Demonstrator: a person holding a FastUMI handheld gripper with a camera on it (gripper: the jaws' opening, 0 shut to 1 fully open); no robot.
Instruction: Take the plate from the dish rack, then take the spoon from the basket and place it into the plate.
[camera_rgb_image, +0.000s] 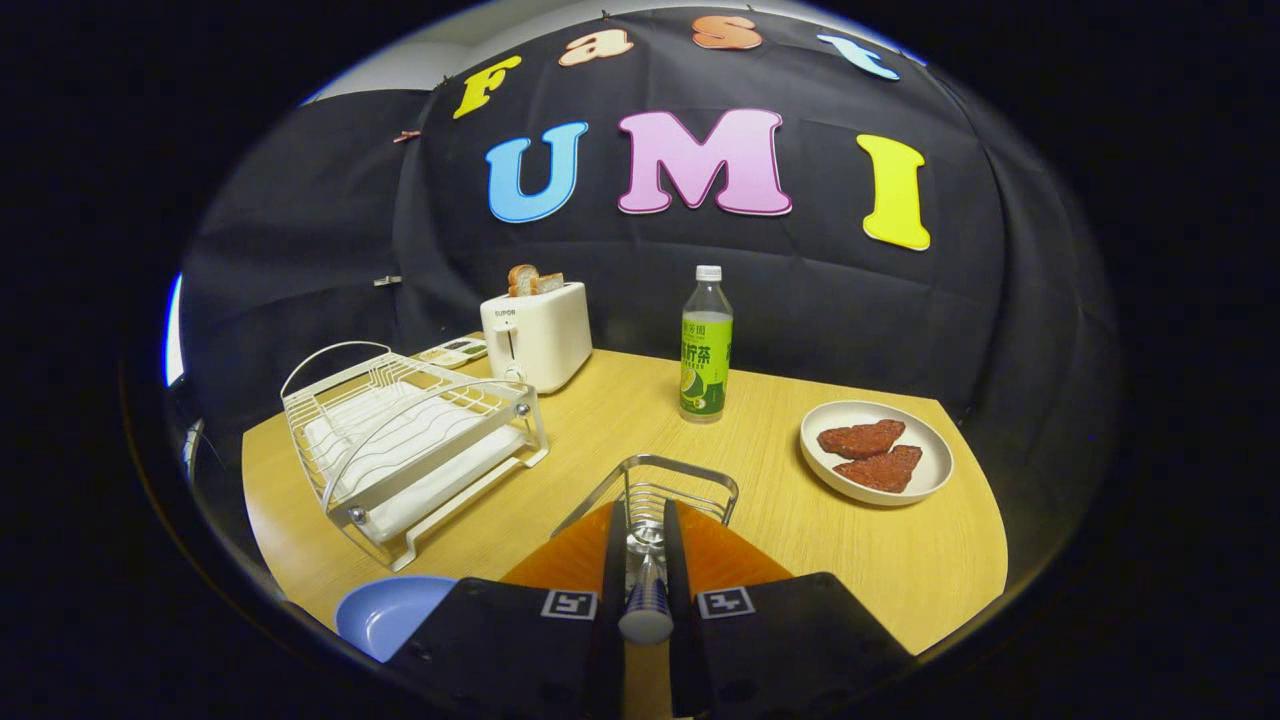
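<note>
Fingers (645, 575) pinched on striped-handled metal spoon (646, 600), apparently lifted over wire basket (648, 490). Best carried level toward blue round plate (390, 612) beside white dish rack (410, 450), released low.

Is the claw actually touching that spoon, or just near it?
Touching. In the gripper view, the spoon handle sits pinched between both fingers of the claw, with no gap either side, just above the wire basket.
</note>
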